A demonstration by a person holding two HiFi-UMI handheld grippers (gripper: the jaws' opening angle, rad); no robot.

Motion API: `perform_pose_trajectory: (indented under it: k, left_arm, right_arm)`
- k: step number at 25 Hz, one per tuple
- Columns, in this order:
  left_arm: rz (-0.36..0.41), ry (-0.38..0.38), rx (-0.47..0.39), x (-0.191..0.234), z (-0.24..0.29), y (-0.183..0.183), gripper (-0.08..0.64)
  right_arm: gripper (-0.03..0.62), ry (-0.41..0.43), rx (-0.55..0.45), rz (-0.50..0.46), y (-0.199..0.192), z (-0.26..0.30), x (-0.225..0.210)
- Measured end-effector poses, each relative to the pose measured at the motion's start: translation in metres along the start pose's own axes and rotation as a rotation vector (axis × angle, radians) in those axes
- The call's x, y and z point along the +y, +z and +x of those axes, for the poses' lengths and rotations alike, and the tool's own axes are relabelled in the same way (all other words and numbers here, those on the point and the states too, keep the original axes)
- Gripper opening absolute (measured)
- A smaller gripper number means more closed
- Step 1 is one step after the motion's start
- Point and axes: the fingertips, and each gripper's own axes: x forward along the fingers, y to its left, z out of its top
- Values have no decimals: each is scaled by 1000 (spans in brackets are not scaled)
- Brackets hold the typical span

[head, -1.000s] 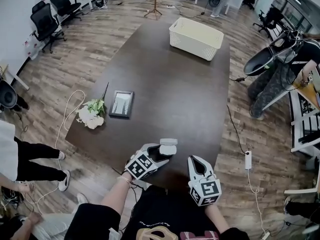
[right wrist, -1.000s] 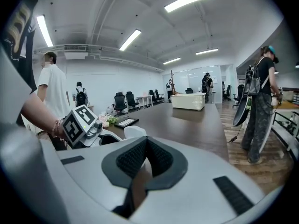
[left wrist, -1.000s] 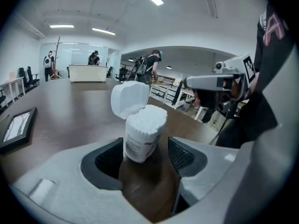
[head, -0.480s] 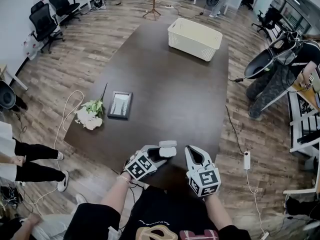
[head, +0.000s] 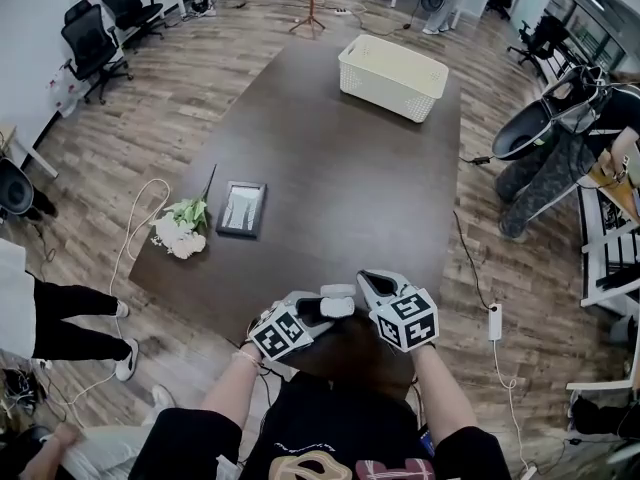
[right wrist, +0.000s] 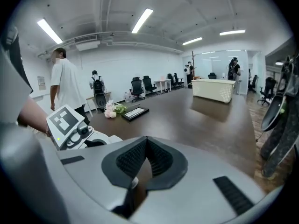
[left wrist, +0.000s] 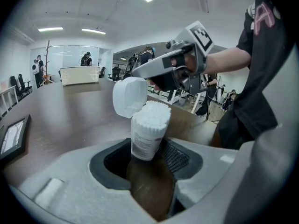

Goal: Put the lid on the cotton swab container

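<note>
- The cotton swab container (left wrist: 148, 127) is gripped by the left gripper (left wrist: 145, 153), whose jaws are closing on it.
- The right gripper (right wrist: 145, 146) is clenched shut, just right of the open lid (left wrist: 127, 96).

A long dark brown table (head: 340, 178) stood on a wood-plank floor (head: 170, 118). At its far end sat a white basket (head: 392, 76). Near its left edge lay a picture frame (head: 243, 208), with a bunch of pale flowers (head: 180, 231) just beside it. Black office chairs (head: 95, 40) stood along the pale wall (head: 25, 8) on the left, and a wooden coat stand (head: 309, 3) rose beyond the table. A white cable (head: 135, 230) looped across the floor. Long light strips (right wrist: 143, 20) shone overhead, and several people (right wrist: 67, 85) stood about the room.
</note>
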Motion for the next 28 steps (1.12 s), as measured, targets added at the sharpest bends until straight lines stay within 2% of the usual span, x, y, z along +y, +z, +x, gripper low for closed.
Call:
perform_pose_trajectory:
  k: [5, 8, 11, 18, 28]
  left_arm:
    - [9, -8, 5, -1, 0, -1, 212]
    - [12, 2, 2, 0, -1, -2, 212]
    - [10, 5, 2, 1, 0, -1, 212]
    - [8, 10, 1, -1, 0, 0, 212]
    - [9, 13, 3, 0, -1, -1, 212]
  right_arm:
    - [8, 110, 77, 9, -5, 10, 10]
    - [8, 167, 100, -30, -9, 6, 26]
    - [8, 172, 128, -84, -17, 3, 34]
    - [8, 175, 124, -67, -28, -4, 48]
    - [8, 142, 89, 49, -35, -5, 49]
